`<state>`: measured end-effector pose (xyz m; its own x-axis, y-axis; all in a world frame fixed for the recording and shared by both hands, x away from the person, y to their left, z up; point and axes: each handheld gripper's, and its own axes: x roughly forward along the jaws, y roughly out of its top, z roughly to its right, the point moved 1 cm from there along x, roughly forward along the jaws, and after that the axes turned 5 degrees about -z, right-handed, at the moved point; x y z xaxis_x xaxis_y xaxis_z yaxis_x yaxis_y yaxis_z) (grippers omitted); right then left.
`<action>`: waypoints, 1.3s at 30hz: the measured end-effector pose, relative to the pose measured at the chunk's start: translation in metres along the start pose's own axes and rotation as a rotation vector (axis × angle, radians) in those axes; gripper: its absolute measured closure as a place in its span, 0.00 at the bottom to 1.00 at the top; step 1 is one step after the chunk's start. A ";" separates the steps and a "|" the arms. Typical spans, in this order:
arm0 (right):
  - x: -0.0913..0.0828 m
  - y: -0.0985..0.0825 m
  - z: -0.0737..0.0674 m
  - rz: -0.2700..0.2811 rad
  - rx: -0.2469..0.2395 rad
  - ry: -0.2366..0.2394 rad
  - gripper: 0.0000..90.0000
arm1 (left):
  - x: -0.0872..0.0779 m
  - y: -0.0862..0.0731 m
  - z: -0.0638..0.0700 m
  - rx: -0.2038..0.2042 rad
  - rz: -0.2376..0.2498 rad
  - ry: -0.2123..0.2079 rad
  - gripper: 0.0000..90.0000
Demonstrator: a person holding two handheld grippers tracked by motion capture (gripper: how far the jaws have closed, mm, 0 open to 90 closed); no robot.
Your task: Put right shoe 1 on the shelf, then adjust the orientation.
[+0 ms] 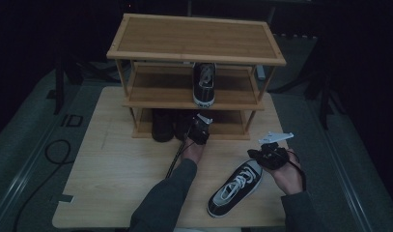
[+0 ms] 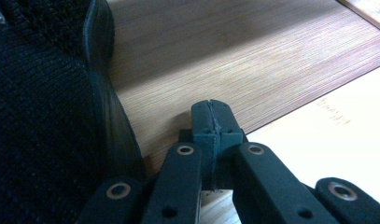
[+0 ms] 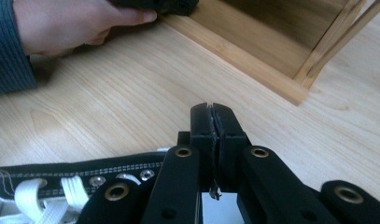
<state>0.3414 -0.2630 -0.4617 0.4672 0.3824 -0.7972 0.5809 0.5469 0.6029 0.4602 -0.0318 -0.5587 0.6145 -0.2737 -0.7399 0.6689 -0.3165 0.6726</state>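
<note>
Here, left gripper [image 2: 211, 116] at the lowest shelf [image 2: 253, 51] of the rack [image 1: 196, 38], fingers pressed together on nothing, a black shoe [image 2: 43, 116] just beside them. Right gripper [image 3: 212, 122] over the table [image 3: 108, 107], fingers likewise pressed together and empty, just beside the black-and-white sneaker [image 1: 234, 187], its laces [image 3: 47, 193] close below. Another sneaker [image 1: 204, 83] on the middle shelf, well apart from both.

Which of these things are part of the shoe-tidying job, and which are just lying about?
Part of the job:
- black-and-white sneaker on the table, beside the right tool
- matching sneaker on the middle shelf
- dark shoes on the bottom shelf, by the left tool
- wooden shoe rack

Just lying about:
- black cable loop on the floor
</note>
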 end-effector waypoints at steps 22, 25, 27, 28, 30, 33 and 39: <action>0.009 -0.025 -0.008 -0.064 0.003 0.022 0.97 | 0.000 0.000 0.000 0.001 0.000 0.001 1.00; 0.009 -0.029 -0.009 -0.072 0.009 0.026 0.96 | 0.000 0.000 0.000 0.002 0.000 0.000 1.00; 0.010 -0.031 -0.009 -0.076 0.011 0.026 0.95 | 0.000 0.000 0.000 0.003 0.000 0.000 1.00; 0.010 -0.031 -0.009 -0.077 0.011 0.027 0.95 | 0.000 0.000 0.000 0.002 0.000 0.000 1.00; 0.010 -0.032 -0.009 -0.077 0.012 0.027 0.95 | 0.000 0.000 0.000 0.002 0.000 0.000 1.00; 0.010 -0.033 -0.010 -0.080 0.015 0.034 0.94 | 0.000 0.000 0.000 0.002 0.000 0.000 1.00; 0.013 -0.036 -0.011 -0.087 0.025 0.039 0.89 | 0.000 0.000 0.000 -0.001 0.002 0.003 1.00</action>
<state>0.3192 -0.2694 -0.4941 0.3885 0.3629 -0.8469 0.6347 0.5609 0.5315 0.4600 -0.0322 -0.5589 0.6168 -0.2719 -0.7387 0.6683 -0.3149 0.6739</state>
